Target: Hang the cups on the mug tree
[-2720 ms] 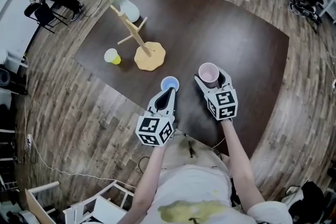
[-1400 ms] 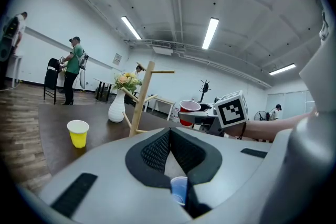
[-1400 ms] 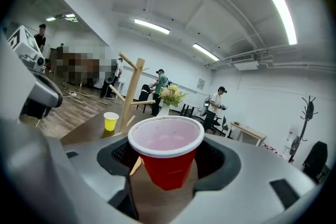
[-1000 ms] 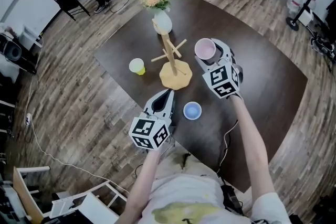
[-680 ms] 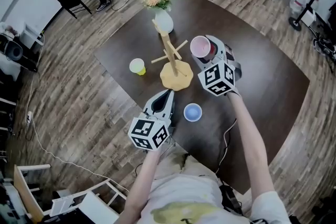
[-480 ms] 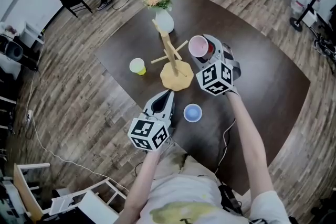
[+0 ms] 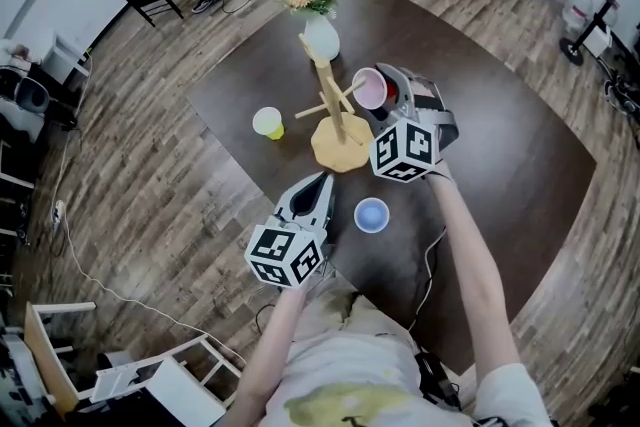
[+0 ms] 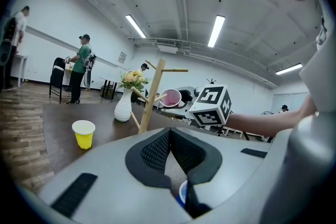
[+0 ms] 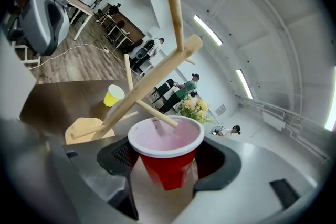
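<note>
While the right gripper (image 7: 392,93) clasped the red cup (image 9: 167,165), peg (image 9: 157,113) at its mouth beyond the fingers (image 9: 122,157), none hung yet; yellow cup (image 7: 267,122), blue cup (image 7: 371,214) remained; left gripper (image 7: 320,181) closed, empty.

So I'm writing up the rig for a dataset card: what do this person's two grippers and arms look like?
The left gripper and right gripper match: smooth light-grey shells tapering to two jaws lined with black textured pads. Each carries a white cube printed with black square markers at its rear. The forearms are bare, and the person wears a white short-sleeved shirt.
</note>
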{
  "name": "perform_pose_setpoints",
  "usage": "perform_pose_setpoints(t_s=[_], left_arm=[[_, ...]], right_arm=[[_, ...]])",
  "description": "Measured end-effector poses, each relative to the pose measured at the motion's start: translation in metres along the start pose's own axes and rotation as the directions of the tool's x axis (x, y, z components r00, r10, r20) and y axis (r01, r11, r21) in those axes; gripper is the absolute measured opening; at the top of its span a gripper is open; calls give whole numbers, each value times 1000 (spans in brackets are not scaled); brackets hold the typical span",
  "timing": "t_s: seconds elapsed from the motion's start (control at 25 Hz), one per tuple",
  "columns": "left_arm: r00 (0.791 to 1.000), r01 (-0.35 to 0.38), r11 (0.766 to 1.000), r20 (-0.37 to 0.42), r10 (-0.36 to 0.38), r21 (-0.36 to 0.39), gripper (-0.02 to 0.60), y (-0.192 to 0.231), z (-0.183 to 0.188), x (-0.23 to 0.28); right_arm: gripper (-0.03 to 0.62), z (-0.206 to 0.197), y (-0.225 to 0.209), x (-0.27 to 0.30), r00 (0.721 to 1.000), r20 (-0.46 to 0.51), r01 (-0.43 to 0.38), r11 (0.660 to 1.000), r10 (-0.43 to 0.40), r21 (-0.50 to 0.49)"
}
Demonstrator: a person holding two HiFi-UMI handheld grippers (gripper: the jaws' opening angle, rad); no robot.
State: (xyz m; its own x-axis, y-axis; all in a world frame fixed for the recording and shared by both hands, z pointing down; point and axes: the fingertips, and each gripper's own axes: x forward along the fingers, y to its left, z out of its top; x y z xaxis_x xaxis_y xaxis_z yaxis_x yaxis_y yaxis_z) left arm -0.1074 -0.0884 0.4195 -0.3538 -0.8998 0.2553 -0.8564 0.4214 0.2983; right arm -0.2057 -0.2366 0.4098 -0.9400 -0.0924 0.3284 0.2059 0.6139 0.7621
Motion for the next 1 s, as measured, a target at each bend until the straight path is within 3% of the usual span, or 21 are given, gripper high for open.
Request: perform_pose_setpoints(t_s=[0.36,1.0], left_arm=[[1000,-7,1000,8,7,-3,23,4,0,-5],[999,-15,1000,31,16,-16,23,9,4,-11]], right_arm=[[318,16,13,2,1000,1,12,981,-12,-192],[311,31,26,1,1000,-5,16,941,-19,-337]])
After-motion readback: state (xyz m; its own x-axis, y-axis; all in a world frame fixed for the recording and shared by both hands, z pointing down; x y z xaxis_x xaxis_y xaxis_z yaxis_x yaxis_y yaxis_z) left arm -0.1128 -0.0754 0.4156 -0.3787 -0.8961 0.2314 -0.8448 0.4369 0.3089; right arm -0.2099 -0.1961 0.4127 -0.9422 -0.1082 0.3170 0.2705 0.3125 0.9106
